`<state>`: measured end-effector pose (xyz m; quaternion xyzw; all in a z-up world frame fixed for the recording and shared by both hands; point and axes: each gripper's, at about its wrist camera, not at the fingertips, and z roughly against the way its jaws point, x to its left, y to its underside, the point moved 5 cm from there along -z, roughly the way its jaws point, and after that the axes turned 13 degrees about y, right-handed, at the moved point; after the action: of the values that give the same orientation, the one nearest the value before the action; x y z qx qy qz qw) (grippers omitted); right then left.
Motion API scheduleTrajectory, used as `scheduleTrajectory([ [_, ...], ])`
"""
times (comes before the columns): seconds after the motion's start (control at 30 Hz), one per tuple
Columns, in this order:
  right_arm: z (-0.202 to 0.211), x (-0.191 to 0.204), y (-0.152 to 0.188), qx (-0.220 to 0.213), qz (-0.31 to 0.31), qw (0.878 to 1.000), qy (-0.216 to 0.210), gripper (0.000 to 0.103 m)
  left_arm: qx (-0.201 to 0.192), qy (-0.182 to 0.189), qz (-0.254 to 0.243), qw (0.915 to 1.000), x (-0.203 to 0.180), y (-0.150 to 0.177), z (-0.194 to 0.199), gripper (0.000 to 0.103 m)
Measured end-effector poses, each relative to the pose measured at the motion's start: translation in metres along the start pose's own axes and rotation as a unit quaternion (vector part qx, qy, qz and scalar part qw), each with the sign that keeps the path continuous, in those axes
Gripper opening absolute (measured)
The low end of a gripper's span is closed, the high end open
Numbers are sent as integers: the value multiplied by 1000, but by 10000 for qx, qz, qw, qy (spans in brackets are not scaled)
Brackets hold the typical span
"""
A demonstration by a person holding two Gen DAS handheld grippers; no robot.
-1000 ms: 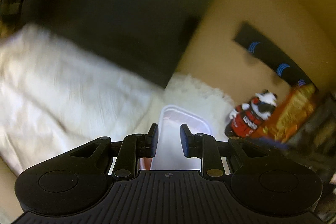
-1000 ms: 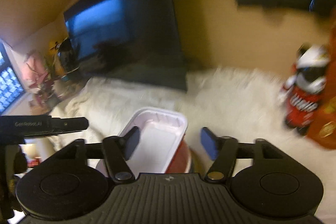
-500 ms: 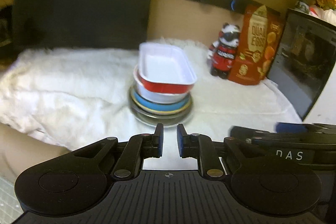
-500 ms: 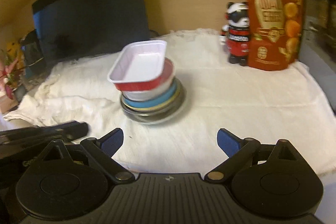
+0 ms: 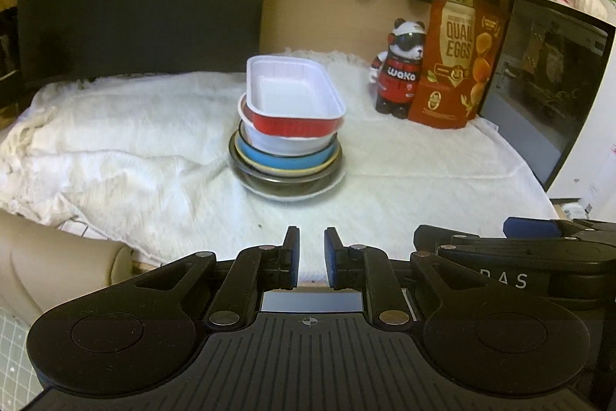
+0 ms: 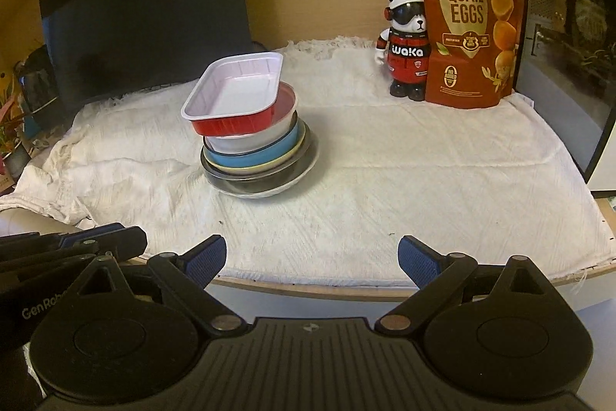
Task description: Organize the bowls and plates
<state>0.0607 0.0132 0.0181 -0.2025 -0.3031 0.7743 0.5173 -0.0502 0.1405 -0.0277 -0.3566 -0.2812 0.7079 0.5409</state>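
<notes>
A stack of dishes stands mid-table on the white cloth (image 5: pixel 115 141). On top is a red foil tray (image 5: pixel 292 91) (image 6: pixel 235 91) with a white inside, sitting askew. Under it come a white bowl (image 6: pixel 246 139), a blue bowl (image 5: pixel 285 160) (image 6: pixel 261 153), a yellow plate, a steel bowl (image 6: pixel 254 180) and a white plate. My left gripper (image 5: pixel 312 245) hovers at the near table edge, short of the stack, with only a narrow gap between its fingers and nothing in it. My right gripper (image 6: pixel 312 251) is beside it, wide open and empty.
At the back right stand a panda figure (image 5: pixel 402 68) (image 6: pixel 406 45), a red bag of quail eggs (image 5: pixel 458 56) (image 6: pixel 469 22) and a dark appliance (image 5: pixel 546 83). A dark monitor (image 5: pixel 138 6) leans on the wall behind. The cloth is bunched up at the left.
Both grippers have pulled back from the stack to the near table edge. The right jaws have widened and the left jaws have narrowed. The red tray stays on the stack.
</notes>
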Motion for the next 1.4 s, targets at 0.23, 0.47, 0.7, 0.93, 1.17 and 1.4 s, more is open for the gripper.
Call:
scheduleTrajectory([
  [0.23, -3, -2, 1, 49, -23, 10000, 37, 96, 50, 13, 64, 10000, 0, 2, -2, 18],
  [0.47, -5, -3, -1, 54, -36, 10000, 36, 96, 65, 8, 69, 10000, 1, 0, -4, 18],
  [0.7, -8, -2, -3, 66, -14, 10000, 8, 96, 50, -6, 83, 10000, 2, -1, -5, 18],
  [0.93, -9, 0, -5, 39, 18, 10000, -20, 96, 50, 8, 80, 10000, 4, -1, -5, 18],
  [1.17, -8, 1, -5, 41, 5, 10000, -18, 96, 38, -14, 96, 9999, -1, 0, -4, 18],
  [1.4, -10, 2, -5, 61, 14, 10000, -34, 96, 26, -45, 124, 9999, -2, -1, -5, 18],
])
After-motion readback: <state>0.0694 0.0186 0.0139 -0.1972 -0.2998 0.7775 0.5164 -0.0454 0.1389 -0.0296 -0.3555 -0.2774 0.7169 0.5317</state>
